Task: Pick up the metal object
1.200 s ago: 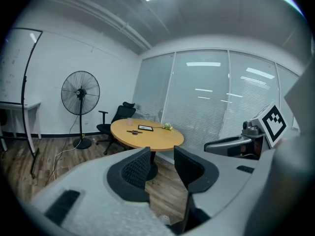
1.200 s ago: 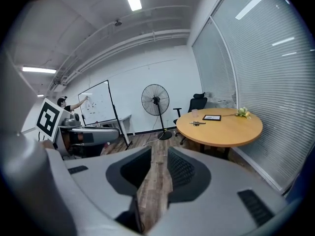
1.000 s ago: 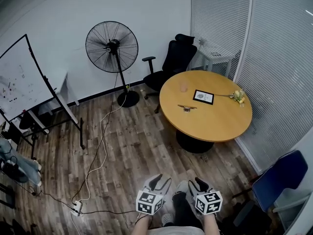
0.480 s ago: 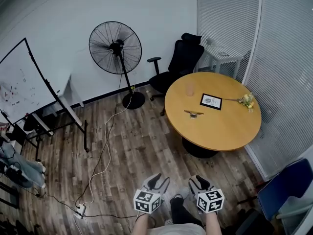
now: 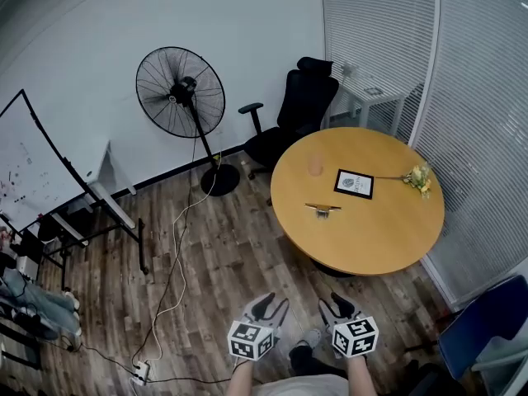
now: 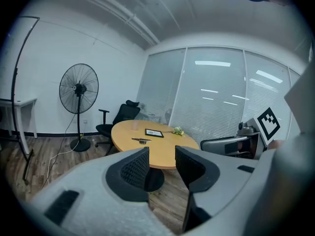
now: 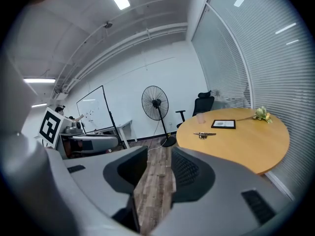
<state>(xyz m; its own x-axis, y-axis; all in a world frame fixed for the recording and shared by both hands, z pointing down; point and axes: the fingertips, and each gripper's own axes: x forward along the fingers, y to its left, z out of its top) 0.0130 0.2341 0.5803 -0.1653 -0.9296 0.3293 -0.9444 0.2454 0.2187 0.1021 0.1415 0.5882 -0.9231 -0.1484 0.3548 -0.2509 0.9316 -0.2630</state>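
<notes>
A small metal object (image 5: 322,209) lies on the round wooden table (image 5: 388,238), toward its left side; it also shows in the left gripper view (image 6: 141,140) and the right gripper view (image 7: 204,134). Both grippers hang low, close to the person's body and well short of the table. My left gripper (image 5: 270,308) is open with nothing between its jaws (image 6: 161,165). My right gripper (image 5: 341,305) is open too, its jaws empty (image 7: 158,167).
On the table also sit a framed card (image 5: 354,183), a clear cup (image 5: 315,166) and a small yellow flower (image 5: 417,180). A standing fan (image 5: 179,94), a black office chair (image 5: 293,114), a whiteboard stand (image 5: 49,180) and a floor cable (image 5: 169,279) surround the path. A blue chair (image 5: 487,324) stands at right.
The view has shifted and the table now sits a little nearer and lower in the head view. Both grippers stay low and close to the body, jaws apart.
</notes>
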